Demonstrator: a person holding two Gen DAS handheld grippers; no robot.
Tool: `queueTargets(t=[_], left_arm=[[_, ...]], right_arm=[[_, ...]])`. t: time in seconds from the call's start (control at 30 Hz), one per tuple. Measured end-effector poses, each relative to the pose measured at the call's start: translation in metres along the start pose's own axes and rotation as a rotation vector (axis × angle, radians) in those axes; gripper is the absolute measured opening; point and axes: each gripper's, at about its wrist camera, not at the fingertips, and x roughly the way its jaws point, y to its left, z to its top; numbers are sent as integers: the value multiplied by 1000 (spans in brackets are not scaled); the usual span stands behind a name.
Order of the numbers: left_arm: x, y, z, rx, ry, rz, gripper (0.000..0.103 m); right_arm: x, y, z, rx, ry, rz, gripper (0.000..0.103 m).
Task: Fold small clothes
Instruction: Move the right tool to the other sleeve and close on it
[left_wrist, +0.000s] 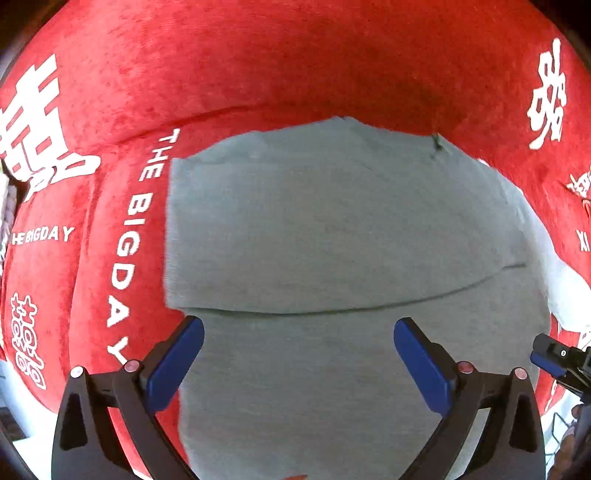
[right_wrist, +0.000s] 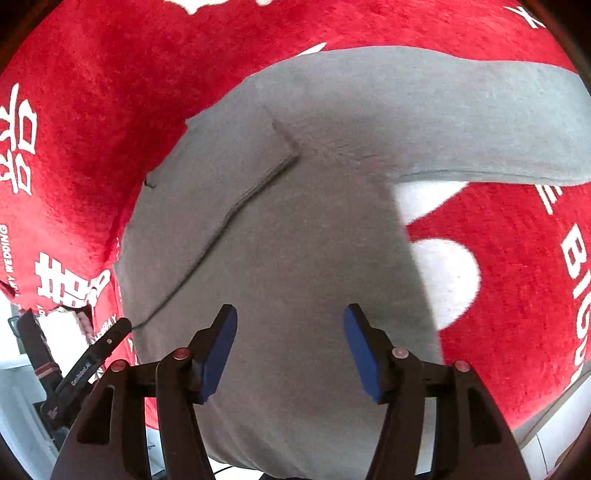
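two sets of fingers open over grey garment (left_wrist: 332, 229), fold edge in left view, sleeve in right view

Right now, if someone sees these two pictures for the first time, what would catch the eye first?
First the bright red plush cloth with white lettering, which fills both views as the background. On it lies a grey garment, partly folded, with one layer's edge crossing the middle of the left wrist view. Above it, the left hand-held gripper and the right hand-held gripper show blue pads, open, with nothing between them.
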Motion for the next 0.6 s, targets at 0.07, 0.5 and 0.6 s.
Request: queueTargets(t=[0.07,0.5,0.6], left_arm=[[8,-10,5,2,27,21,103],[27,-130,-7,225,80,-33,103],[29,-156,-10,252,87,-58,103]], right_arm=[[-6,-10,1,11,-10,6,64],[-60,-144,16,288,-97,47,64],[-71,-181,17,392,-142,85,64]])
